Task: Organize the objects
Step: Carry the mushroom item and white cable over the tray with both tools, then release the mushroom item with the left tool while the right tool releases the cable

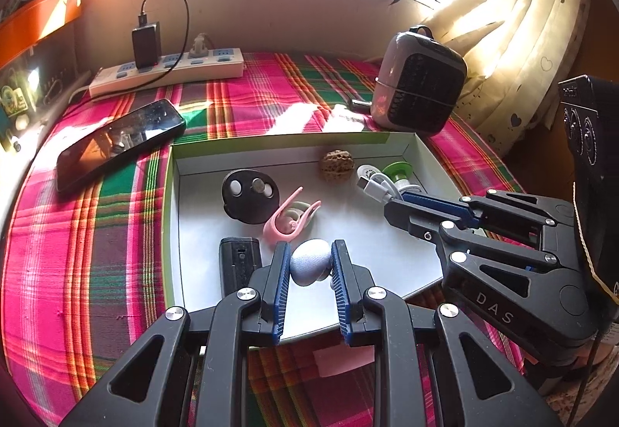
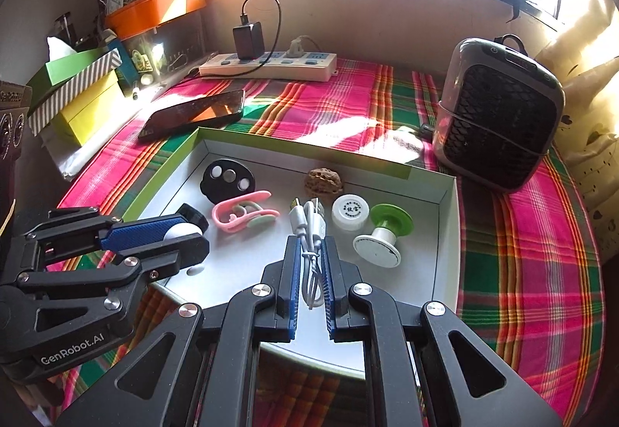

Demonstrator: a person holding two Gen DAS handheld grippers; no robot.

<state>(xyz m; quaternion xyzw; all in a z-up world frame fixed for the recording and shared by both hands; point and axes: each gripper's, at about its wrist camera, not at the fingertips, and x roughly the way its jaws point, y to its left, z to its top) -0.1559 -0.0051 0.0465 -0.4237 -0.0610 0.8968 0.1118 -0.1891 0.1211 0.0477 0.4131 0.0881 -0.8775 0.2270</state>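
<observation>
In the left wrist view the left hand-held gripper [image 1: 309, 264] pinched a pale ball [image 1: 310, 261] low over the near part of the white tray [image 1: 390, 256], while in the right wrist view the right hand-held gripper [image 2: 309, 264], clamped tight on a white cable [image 2: 309, 233] whose length ran along its fingers, hung over the tray's near middle.

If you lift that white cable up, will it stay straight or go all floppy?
Probably floppy: the white cable already bends in loops between the right tool's pads. Its plug ends would likely dangle. It looks thin and light, so it might slip if the grip loosens.
</observation>
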